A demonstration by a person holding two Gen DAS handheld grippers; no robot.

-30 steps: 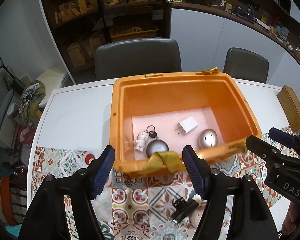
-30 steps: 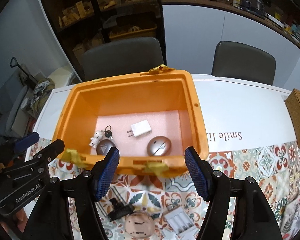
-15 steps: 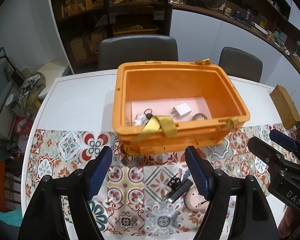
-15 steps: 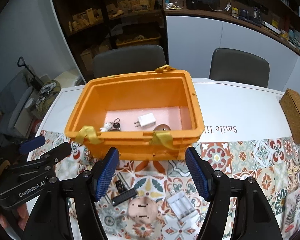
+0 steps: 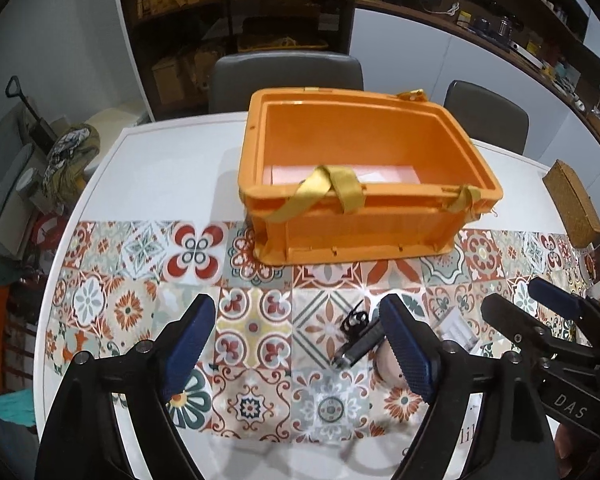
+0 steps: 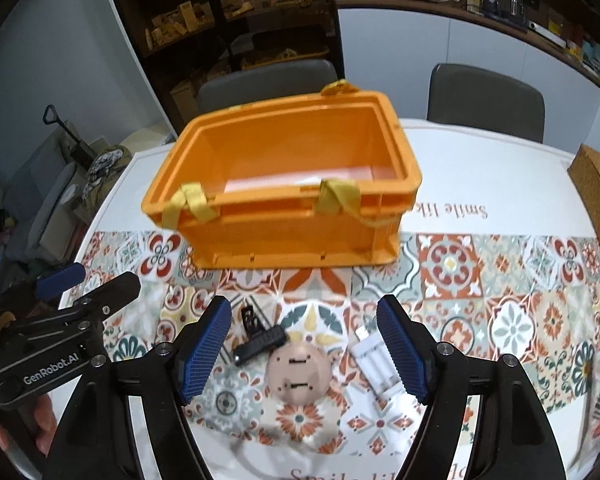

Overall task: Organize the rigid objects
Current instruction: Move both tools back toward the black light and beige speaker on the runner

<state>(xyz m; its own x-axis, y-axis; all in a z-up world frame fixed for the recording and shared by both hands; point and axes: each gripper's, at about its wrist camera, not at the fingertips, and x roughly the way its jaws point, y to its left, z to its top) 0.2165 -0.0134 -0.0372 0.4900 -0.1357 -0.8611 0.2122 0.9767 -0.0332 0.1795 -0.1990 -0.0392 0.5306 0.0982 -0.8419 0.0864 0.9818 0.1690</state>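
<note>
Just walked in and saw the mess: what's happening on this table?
A person holds two grippers, both open and empty, over the tiled mat. The right gripper hovers above a black flashlight, a round beige disc and a white battery holder. The orange crate sits beyond them; the left gripper waits alongside.

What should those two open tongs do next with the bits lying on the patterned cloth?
Probably lower the right tongs onto the round pinkish object, which lies almost between their open fingers, and close on it. It sits with the black flashlight-like item and white battery holder outside the orange crate. The left tongs are open and empty.
</note>
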